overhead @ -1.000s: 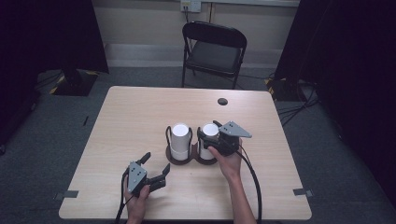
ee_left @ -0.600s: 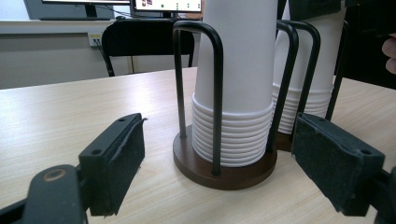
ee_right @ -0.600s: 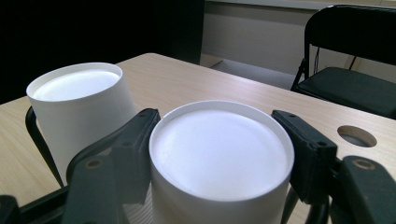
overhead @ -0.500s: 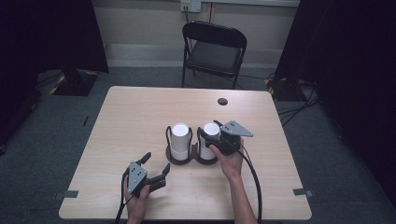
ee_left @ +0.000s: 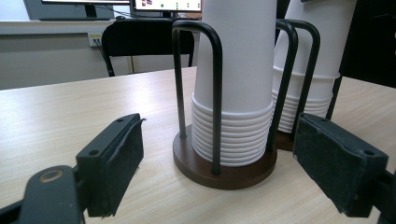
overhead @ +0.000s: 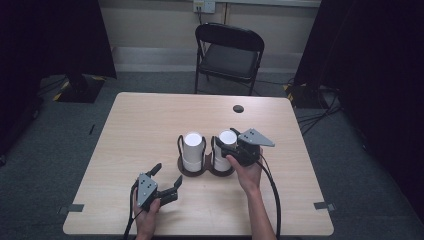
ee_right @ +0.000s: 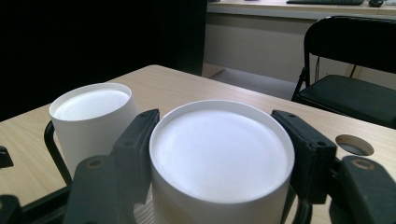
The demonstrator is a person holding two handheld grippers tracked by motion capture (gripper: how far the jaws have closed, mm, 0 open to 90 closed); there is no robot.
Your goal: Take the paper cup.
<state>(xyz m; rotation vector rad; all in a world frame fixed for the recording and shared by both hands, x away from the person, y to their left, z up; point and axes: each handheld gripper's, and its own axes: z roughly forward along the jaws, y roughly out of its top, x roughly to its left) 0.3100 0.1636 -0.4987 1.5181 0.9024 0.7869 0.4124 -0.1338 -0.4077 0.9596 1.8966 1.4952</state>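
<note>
We have the right hand-held gripper (overhead: 227, 146) clamped on the top cup (ee_right: 219, 158) of the right stack (overhead: 223, 150), which stands mouth down in the dark two-post holder (overhead: 206, 169) just right of centre in the high view. In the right gripper view the two black pads sit flush against the cup's sides near its closed upper end, one to the left and one to the right of the white disc. The step in hand, as we judge it, is drawing that single cup off the stack. To do it well we should lift straight up along the wire posts, keep the cup untilted so it does not scrape a post, and squeeze no harder, since thin paper walls buckle. If a second cup clings, a slight twist should free it.

Our left hand-held gripper (overhead: 163, 179) rests low on the bench (overhead: 150, 125) toward the lower left of the high view, jaws spread wide and holding nothing; in its own view it faces the left stack (ee_left: 238, 79) and could steady the holder base if it lifts.

Against the frame from a second ago, the right jaws have just been closing, with the cup between them; both hands lie in much the same place as then.
</note>
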